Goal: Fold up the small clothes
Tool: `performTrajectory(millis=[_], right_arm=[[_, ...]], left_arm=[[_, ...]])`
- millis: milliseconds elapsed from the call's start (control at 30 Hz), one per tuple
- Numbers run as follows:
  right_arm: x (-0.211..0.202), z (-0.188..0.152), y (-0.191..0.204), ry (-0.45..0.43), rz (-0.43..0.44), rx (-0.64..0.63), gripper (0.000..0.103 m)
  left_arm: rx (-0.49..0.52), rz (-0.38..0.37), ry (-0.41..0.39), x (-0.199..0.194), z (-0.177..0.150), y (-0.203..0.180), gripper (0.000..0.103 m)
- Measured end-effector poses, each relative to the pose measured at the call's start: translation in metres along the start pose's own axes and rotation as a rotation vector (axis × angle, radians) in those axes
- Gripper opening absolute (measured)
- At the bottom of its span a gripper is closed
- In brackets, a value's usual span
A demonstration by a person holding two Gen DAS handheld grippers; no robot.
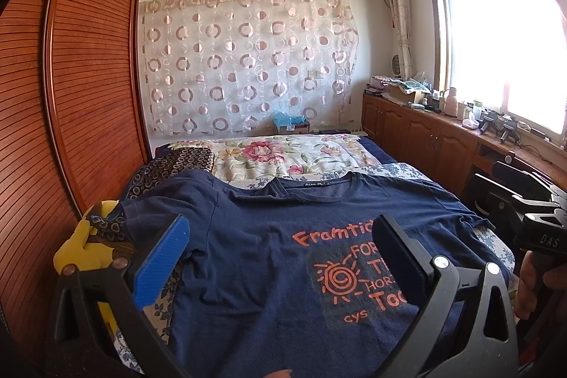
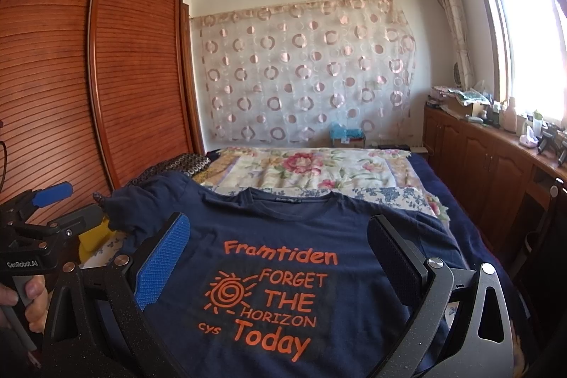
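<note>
1. The dark blue T-shirt (image 2: 283, 271) lies flat on the bed (image 2: 372, 176), picture side up. Its orange words (image 2: 269, 300) read the right way round from here.

2. The neck hole (image 2: 290, 199) is at the far end, toward the flowery blanket (image 2: 312, 165). The bottom edge is at the near end, under the cameras. So the shirt's long way runs straight away from both grippers, from near to far.

3. The left gripper (image 1: 280, 257) hangs over the near part of the shirt. Its jaws are wide apart, and nothing is between them. In the left camera the orange words sit off to the right, so this gripper is over the left half of the shirt.

4. The right gripper (image 2: 280, 257) also hangs over the near part. Its jaws are wide apart too, and they hold nothing. In the right camera the orange words sit almost in the middle between the jaws.

5. The left sleeve (image 1: 170, 201) reaches out toward the brown wardrobe (image 1: 88, 77). The left gripper looks nearer to it. The right sleeve (image 2: 421, 225) lies on the window side, and the right gripper looks nearer to that one.

6. I think no fold is made yet, because the shirt is spread open. Each gripper would probably need to go out to its own side to take hold of the cloth.

7. A hand (image 2: 30, 300) holds the left gripper's handle at the left edge of the right camera view.
</note>
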State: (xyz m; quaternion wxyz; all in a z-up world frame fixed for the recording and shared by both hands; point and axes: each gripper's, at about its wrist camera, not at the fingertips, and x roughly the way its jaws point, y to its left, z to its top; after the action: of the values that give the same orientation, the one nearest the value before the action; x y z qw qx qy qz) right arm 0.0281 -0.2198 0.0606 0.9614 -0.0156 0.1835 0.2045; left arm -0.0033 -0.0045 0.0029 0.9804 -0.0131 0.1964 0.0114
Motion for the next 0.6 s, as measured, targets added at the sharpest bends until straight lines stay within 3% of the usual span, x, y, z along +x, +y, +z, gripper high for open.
performTrajectory(millis=[600], right_arm=[[0.0037, -0.0021, 0.0008, -0.001, 0.000, 0.001, 0.102]], left_arm=[[0.004, 0.001, -0.004, -0.0045, 0.0045, -0.0028, 0.103]])
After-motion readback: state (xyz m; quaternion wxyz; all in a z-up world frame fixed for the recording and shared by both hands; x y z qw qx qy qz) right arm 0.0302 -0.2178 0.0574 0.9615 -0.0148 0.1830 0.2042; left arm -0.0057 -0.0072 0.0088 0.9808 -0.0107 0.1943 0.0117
